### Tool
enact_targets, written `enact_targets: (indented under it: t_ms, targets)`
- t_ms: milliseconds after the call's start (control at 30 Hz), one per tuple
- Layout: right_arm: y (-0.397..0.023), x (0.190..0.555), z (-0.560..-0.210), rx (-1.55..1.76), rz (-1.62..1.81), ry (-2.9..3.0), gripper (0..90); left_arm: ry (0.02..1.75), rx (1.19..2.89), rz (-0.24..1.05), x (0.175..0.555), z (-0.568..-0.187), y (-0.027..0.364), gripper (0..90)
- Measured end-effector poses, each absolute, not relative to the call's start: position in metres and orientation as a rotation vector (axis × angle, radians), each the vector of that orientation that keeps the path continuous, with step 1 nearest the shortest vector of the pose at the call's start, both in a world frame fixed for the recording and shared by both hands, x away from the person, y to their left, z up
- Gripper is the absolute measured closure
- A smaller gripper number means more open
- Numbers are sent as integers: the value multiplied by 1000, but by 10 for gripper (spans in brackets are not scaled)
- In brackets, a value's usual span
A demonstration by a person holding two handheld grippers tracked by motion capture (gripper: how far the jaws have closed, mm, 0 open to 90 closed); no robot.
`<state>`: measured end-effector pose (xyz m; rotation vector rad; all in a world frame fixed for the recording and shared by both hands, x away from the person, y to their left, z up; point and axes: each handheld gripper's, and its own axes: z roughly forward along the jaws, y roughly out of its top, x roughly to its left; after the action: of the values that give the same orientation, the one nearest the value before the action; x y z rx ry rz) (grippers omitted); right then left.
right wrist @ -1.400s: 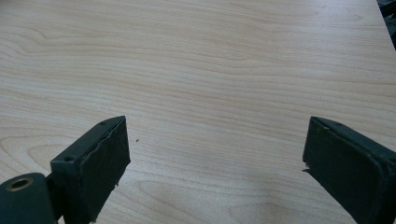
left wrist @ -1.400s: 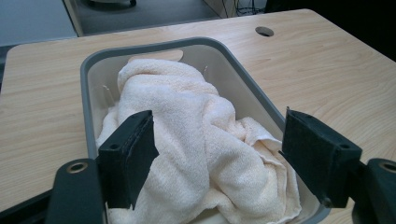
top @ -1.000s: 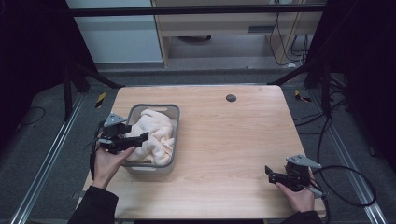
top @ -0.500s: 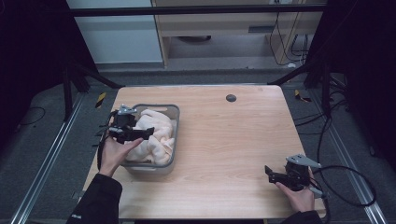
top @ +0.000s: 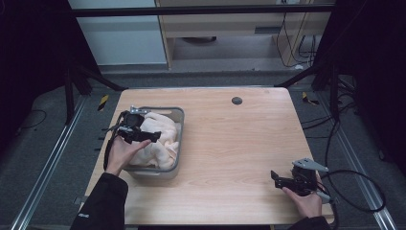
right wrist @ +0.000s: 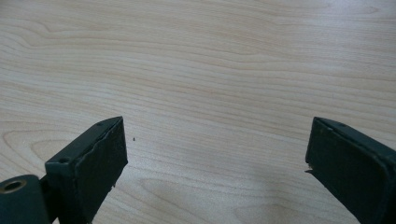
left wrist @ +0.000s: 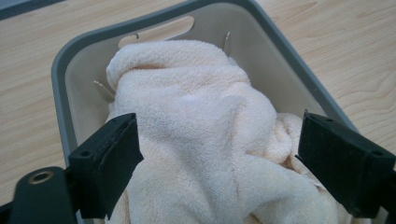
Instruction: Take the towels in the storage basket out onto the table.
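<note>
A cream terry towel [top: 163,139] lies bunched in a grey plastic basket [top: 180,125] on the left part of the wooden table [top: 239,143]. My left gripper [top: 154,137] hovers over the towel from the basket's left side. Its jaws have just been opening and stand wide apart in the left gripper view, with the towel [left wrist: 196,116] heaped below and between them and the pads [left wrist: 114,154] not pressing on it. The basket's rim [left wrist: 58,84] curves behind. My right gripper [top: 276,179] rests open near the table's front right, over bare wood [right wrist: 215,70].
A small dark round hole [top: 236,100] sits near the table's far edge. Black frame struts stand at both far corners. Cables [top: 354,177] trail off the right side. Bare wood stretches between the basket and the right gripper.
The left hand has moved away from the person and slightly right, from the basket's left rim to above the towel. Its jaws have spread. The right gripper has stayed put.
</note>
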<state>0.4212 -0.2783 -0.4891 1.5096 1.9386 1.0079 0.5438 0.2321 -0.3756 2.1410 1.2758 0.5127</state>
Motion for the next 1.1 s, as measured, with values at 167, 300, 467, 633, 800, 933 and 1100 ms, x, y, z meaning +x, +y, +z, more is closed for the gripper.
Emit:
enact_targets:
  t_ms: [167, 300, 467, 633, 800, 933, 1100]
  targets:
    - [-278, 421, -489, 1513, 1008, 1943, 48, 1293, 2189, 492, 550, -385, 231, 93]
    - [-278, 422, -490, 1514, 1012, 1952, 42, 1305, 2208, 482, 552, -390, 232, 76]
    - [-278, 423, -491, 1508, 998, 1964, 33, 1323, 2236, 459, 556, -397, 232, 60]
    - [-277, 423, -491, 1506, 1001, 1972, 29, 1338, 2257, 443, 558, -405, 232, 44]
    - [-277, 423, -492, 1505, 990, 1980, 21, 1343, 2266, 425, 559, -413, 231, 29]
    - [-276, 424, -493, 1507, 978, 1999, 13, 1340, 2259, 426, 558, -417, 231, 28]
    - [-276, 424, -493, 1506, 975, 2002, 13, 1352, 2277, 404, 558, -425, 230, 31]
